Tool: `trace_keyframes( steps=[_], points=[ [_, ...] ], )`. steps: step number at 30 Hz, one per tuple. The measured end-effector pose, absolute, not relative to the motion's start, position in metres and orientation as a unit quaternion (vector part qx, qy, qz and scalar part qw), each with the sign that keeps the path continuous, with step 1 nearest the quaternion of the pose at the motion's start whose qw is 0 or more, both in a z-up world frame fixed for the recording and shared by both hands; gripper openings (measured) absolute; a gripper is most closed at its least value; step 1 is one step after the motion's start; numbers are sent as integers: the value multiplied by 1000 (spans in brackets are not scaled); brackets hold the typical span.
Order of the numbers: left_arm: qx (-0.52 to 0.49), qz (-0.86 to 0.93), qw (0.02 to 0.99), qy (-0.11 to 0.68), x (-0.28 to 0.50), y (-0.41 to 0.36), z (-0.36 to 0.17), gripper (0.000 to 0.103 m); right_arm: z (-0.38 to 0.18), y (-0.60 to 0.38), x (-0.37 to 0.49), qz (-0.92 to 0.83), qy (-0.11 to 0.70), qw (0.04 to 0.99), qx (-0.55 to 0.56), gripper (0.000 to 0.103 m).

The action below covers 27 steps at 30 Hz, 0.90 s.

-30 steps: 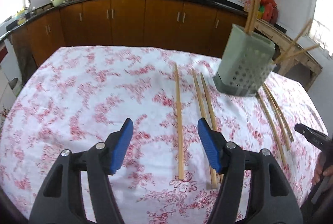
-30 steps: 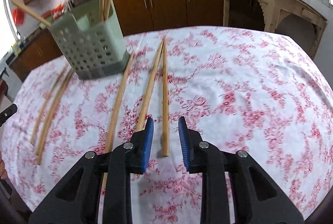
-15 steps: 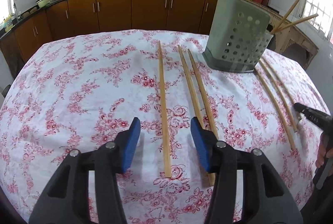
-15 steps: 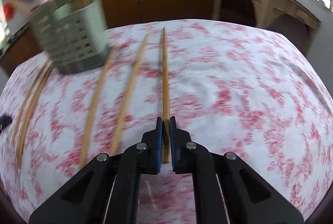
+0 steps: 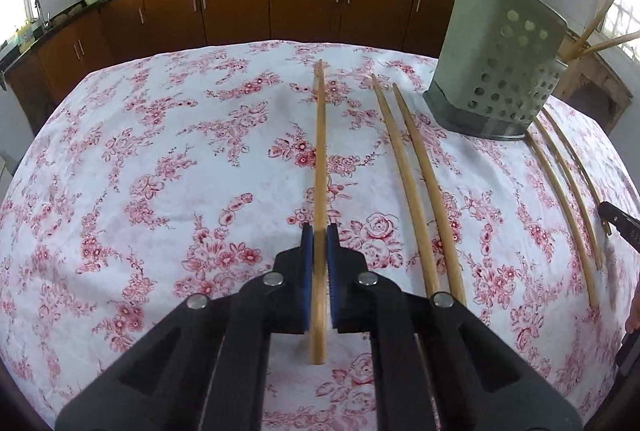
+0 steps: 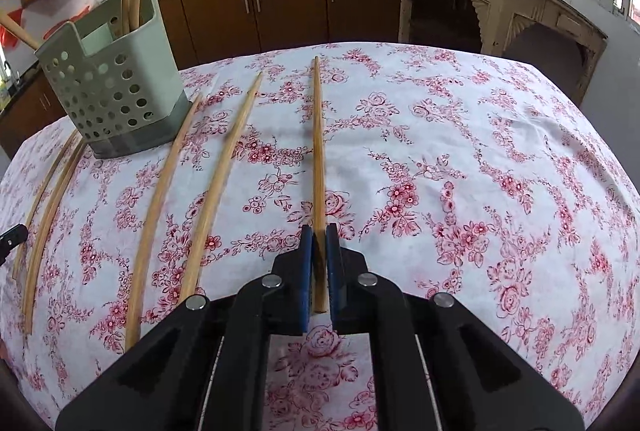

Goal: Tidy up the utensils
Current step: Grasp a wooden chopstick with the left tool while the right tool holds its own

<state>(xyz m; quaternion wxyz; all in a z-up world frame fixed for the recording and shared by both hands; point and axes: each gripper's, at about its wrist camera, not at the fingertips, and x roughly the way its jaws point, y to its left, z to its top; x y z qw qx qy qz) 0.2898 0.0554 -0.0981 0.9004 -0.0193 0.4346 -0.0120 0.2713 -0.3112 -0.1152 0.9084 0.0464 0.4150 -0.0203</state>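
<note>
The left gripper (image 5: 319,235) has just closed its jaws on a chopstick (image 5: 320,151) lying on the floral surface (image 5: 160,171). The right gripper (image 6: 319,235) pinches another chopstick (image 6: 318,151) near its end. Between them lie loose chopsticks (image 6: 218,183) and the perforated green holder (image 6: 116,83).

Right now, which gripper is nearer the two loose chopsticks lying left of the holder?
Left. The left gripper, just shut on a chopstick, sits just left of that pair; the right gripper sits beyond the holder.
</note>
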Motion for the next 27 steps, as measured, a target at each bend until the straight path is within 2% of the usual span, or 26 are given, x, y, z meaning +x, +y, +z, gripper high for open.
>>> trace_keyframes(
  steps=[16, 22, 25, 27],
  points=[
    [-48, -26, 900, 433, 287, 63, -96, 10, -115, -314, 275, -18, 415, 908, 52, 8],
    [-5, -29, 900, 435, 274, 49, -96, 22, -115, -313, 270, -18, 415, 908, 48, 8],
    [-5, -28, 900, 435, 273, 49, -98, 21, -115, -312, 268, -18, 415, 908, 47, 8],
    [-5, -20, 900, 435, 273, 50, -98, 12, -115, -311, 268, -17, 415, 908, 47, 8]
  ],
)
